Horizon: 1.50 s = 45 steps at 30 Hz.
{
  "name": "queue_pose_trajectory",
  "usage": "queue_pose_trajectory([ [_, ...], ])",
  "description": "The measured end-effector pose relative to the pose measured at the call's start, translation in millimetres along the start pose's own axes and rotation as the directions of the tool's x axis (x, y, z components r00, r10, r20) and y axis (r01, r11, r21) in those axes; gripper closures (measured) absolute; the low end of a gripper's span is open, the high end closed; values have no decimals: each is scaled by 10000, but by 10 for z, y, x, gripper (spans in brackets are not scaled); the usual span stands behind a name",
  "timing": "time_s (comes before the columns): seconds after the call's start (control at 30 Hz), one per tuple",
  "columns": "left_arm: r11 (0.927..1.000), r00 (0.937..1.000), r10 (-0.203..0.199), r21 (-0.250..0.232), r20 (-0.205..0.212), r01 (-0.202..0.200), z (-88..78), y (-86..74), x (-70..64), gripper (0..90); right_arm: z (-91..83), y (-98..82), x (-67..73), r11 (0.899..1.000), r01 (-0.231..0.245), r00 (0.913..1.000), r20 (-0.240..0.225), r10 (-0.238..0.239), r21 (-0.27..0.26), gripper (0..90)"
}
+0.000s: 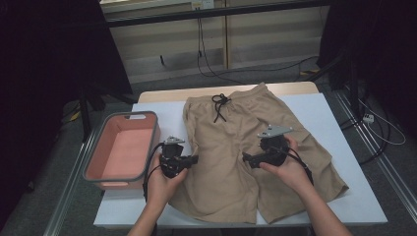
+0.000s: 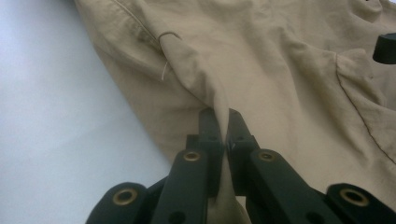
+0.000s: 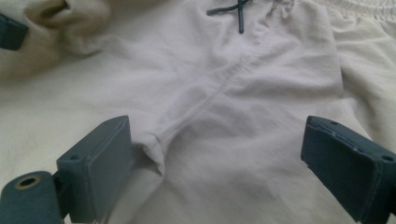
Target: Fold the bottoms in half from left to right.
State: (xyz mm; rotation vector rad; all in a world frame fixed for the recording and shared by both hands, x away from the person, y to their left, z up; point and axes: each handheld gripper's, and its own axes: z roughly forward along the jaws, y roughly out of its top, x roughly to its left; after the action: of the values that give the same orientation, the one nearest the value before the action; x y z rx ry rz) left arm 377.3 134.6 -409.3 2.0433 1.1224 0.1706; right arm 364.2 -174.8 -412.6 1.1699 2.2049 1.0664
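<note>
Pinching a fold at the outer edge of the tan shorts [image 1: 236,147], spread flat on the white table [image 1: 334,123], left gripper [image 2: 223,122] is clamped on fabric. Right gripper [image 3: 215,163] hovers wide-jawed over the crotch seam. Judged step: starting a fold; next, right must close on cloth.

- A pair of tan woven-cloth shorts [image 1: 246,142] lies flat on the table, waistband at the far edge, legs pointing toward the person.
- A black drawstring [image 1: 220,105] is tied at the waistband's middle.
- A fold of the left leg's outer edge [image 2: 205,93] is pinched up into a ridge.
</note>
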Motion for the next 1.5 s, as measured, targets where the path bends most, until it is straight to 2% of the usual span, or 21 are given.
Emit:
queue_pose_trajectory([
  [1.03,9999,9995,-88,-130,293,92,64,2,-20,881,307,310,310,9998,192,9989,-419,-187,104,86],
  [1.5,9998,9993,81,-169,354,-75,90,11,-58,880,386,433,429,9993,360,9981,-496,-361,-40,81],
])
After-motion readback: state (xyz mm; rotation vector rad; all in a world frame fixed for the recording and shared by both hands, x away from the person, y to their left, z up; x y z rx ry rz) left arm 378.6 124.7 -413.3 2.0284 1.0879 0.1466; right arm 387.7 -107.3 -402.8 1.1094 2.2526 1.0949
